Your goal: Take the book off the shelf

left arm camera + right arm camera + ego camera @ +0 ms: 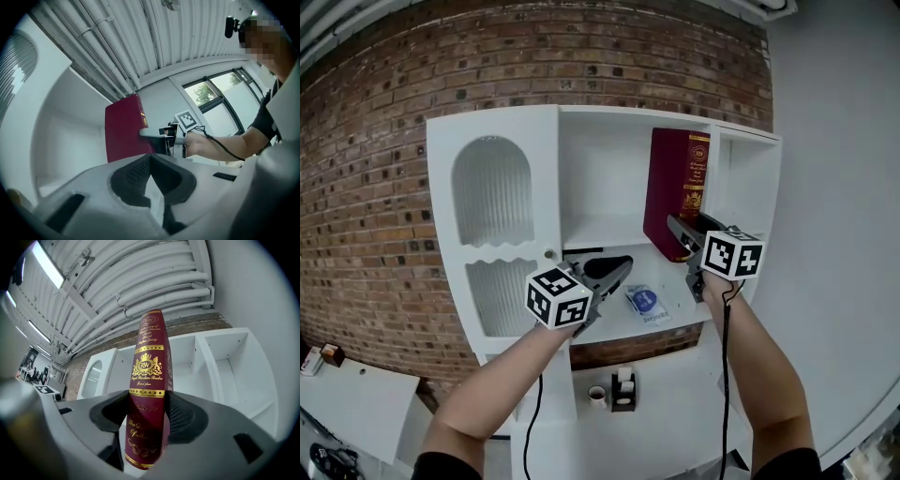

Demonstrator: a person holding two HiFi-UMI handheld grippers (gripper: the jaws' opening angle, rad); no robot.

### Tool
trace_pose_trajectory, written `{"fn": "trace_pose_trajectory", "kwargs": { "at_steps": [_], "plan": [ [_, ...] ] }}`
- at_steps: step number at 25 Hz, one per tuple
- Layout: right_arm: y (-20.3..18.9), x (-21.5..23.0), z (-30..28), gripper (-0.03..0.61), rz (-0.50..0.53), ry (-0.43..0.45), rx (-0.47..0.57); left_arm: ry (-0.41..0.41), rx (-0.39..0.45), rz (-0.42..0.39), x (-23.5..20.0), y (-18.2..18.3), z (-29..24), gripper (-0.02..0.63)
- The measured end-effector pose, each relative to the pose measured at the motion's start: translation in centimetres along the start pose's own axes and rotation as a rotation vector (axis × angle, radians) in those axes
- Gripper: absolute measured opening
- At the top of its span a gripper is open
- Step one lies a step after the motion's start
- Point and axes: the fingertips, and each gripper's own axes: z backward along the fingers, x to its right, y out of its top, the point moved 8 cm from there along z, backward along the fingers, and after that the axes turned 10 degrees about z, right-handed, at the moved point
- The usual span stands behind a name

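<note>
Book [147, 371], maroon gilt-stamped hardback, clamped upright in right tongs [146, 420]; left tongs [152, 177] together.

Brick wall [375, 141], white cup [596, 395], blue-labelled packet [645, 302]
</note>
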Motion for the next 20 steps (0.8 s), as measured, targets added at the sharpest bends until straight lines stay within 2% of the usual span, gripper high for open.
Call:
{"fn": "trace_pose_trajectory", "kwargs": {
  "at_steps": [6, 8, 16, 20],
  "plan": [
    [1.2, -1.8, 5.7, 0.241, 0.014, -0.032, 0.004, -0.061, -0.01, 0.08, 3.2, -2.3, -0.1, 0.008],
    [1.3, -2.3, 7.0, 0.241, 0.025, -0.032, -0.003, -0.071, -0.005, 0.083, 4.3, -2.3, 0.1, 0.008],
    [0.9, -2.5, 12.7, 0.238, -0.008, 0.036, -0.014, -0.034, -0.008, 0.078, 9.3, -1.4, -0.3, 0.008],
    [1.3, -2.2, 16.3, 0.238, -0.032, 0.076, -0.014, -0.016, -0.007, 0.085, 13.5, -0.8, -0.8, 0.008]
  ]
}}
